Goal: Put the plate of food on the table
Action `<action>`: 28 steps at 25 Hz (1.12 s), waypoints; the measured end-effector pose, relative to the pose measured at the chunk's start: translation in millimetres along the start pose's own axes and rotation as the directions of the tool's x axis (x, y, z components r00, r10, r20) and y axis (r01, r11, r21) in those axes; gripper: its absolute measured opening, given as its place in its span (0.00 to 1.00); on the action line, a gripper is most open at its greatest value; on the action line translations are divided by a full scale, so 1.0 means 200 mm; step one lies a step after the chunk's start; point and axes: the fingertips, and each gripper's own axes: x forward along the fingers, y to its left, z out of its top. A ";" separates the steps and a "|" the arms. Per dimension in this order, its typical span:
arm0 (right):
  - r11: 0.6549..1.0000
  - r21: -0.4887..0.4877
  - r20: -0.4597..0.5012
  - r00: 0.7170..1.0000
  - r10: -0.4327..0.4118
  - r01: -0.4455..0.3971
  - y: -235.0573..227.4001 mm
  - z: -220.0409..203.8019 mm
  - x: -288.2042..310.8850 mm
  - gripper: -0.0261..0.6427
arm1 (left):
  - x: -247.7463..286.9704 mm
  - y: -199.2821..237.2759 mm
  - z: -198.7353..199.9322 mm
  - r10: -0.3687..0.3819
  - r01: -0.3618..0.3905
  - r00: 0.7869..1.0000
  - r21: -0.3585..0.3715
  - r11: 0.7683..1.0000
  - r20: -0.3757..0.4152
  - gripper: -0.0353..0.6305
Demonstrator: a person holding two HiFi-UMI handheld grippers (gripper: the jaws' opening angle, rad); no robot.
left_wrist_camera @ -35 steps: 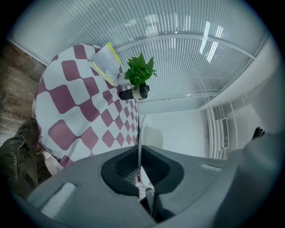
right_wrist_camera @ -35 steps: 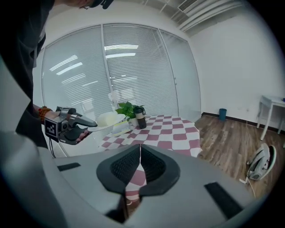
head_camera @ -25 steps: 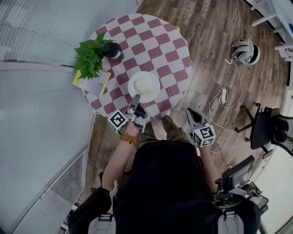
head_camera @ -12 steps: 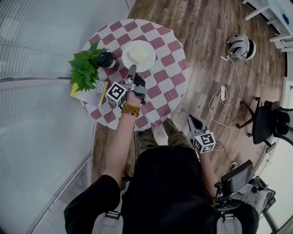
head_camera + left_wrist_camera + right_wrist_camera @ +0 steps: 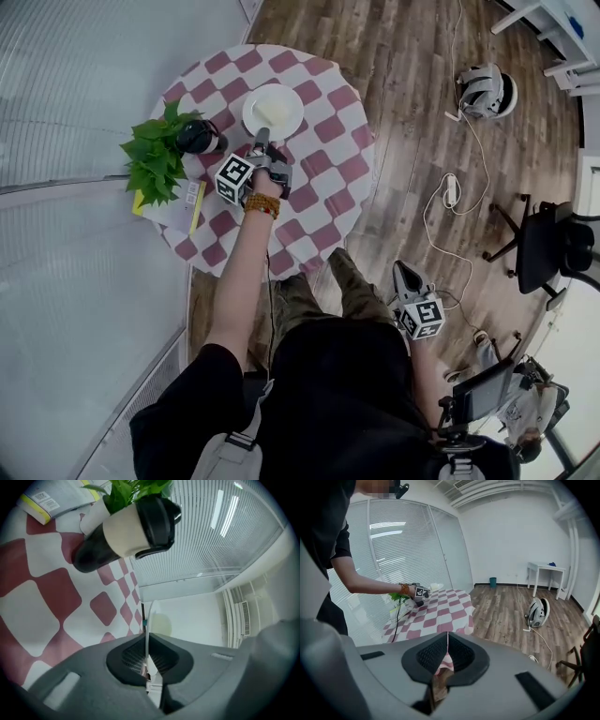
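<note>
Left claw (image 5: 262, 141): shut tight on plate rim; in left gripper view the jaws meet on the thin white edge, nothing else between them.
Plate (image 5: 291, 108): straight ahead of left claw, pinched at its near rim, over the far half of table; edge-on in left gripper view.
Plate contact: can't tell whether resting on the cloth or just above it.
Food (image 5: 269, 112): pale lump mid-plate, just past left claw's tips; type unclear.
Table (image 5: 323, 159): round, red-and-white check cloth, under left claw and the outstretched forearm.
Mug (image 5: 199, 137): dark body, black lid, pale band; just left of left claw, apart from plate; large at upper left in left gripper view.
Plant (image 5: 150, 159): green, left of left claw beyond mug, leaves overlapping mug's side.
Book (image 5: 173, 214): yellow-edged, left of and behind left claw, near table edge, partly under plant's leaves.
Right claw (image 5: 403, 270): jaws together, nothing between them; low beside the person's right leg, off the table, well apart from left claw; pointed toward table in right gripper view.
Floor (image 5: 422, 112): wood planks, below right claw.
White device (image 5: 486, 91): on floor, far ahead and right of right claw, cable trailing from it.
Chair (image 5: 548, 248): black, right of right claw, well apart.
</note>
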 end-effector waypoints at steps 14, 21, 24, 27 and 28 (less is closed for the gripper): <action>1.000 0.009 -0.034 0.999 -0.030 0.030 -0.08 -0.11 -0.09 0.06 | 0.22 0.44 -0.09 0.165 -0.166 0.986 -0.064 0.984 -0.013 0.07; 0.999 0.015 -0.032 0.999 -0.028 0.029 -0.12 -0.13 -0.11 0.06 | 0.17 0.52 -0.11 0.228 -0.229 0.973 -0.036 0.973 -0.011 0.07; 1.000 0.010 -0.025 0.999 -0.023 0.023 -0.13 -0.13 -0.11 0.06 | 0.16 0.54 -0.12 0.233 -0.233 0.972 -0.038 0.972 -0.001 0.07; 1.000 0.009 -0.019 1.000 -0.013 0.013 -0.13 -0.14 -0.11 0.06 | 0.15 0.54 -0.15 0.241 -0.242 0.970 -0.023 0.970 -0.033 0.07; 1.000 0.009 -0.018 1.000 -0.013 0.013 -0.13 -0.14 -0.11 0.06 | 0.14 0.54 -0.16 0.245 -0.246 0.968 -0.016 0.969 -0.048 0.07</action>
